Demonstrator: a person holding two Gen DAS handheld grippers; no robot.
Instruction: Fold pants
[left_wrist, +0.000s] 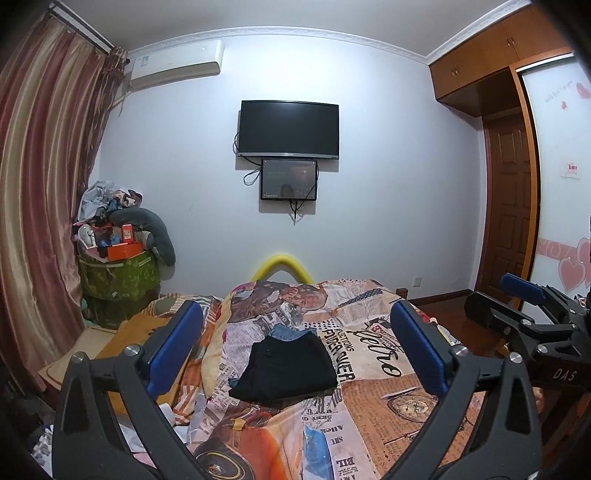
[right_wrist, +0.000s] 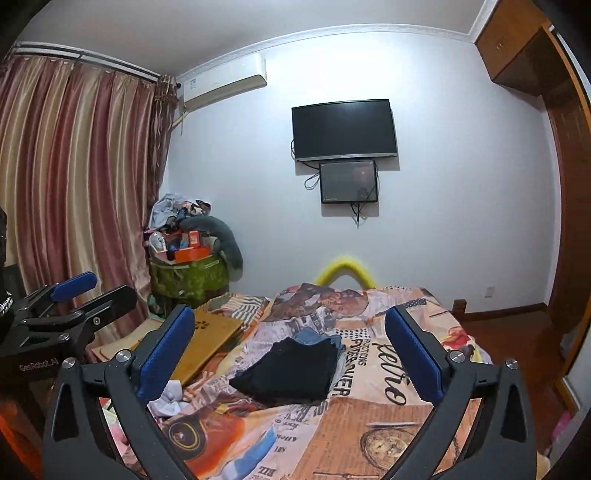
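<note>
Left wrist view: left gripper (left_wrist: 295, 350) in the lower foreground, blue pads (left_wrist: 173, 347) spread wide, holding nothing. At right edge of frame, right gripper (left_wrist: 524, 295) seen side-on, blue pad tips parted, nothing between them. Also a brown door (left_wrist: 509, 206) and white wardrobe panel with pink hearts (left_wrist: 561, 192) at right, barely seen in the other view.

Right wrist view: right gripper (right_wrist: 291, 350) in the lower foreground, pads (right_wrist: 413, 354) spread wide, empty. At left edge, left gripper (right_wrist: 74, 291) side-on, tips apart. More curtain (right_wrist: 74, 166) across the left half, plus a tan board (right_wrist: 207, 339) left of the bed.

Common to both: TV (left_wrist: 288, 129) at upper centre with smaller screen (left_wrist: 289, 180) below, air conditioner (left_wrist: 177, 62) upper left, green bin (left_wrist: 118, 277) heaped with clutter, yellow foam arch (left_wrist: 282, 264) behind the bed (left_wrist: 369, 387).

Hard to make out: small-screen content, bin contents, blue fabric (left_wrist: 288, 332) mostly hidden under the pants. Frame corners black, cut off by the lens.

Black pants (left_wrist: 286, 367) at frame centre, lying on the newspaper-print cover, folded into a compact, roughly square stack, edges fairly even, well ahead of both grippers and untouched.
</note>
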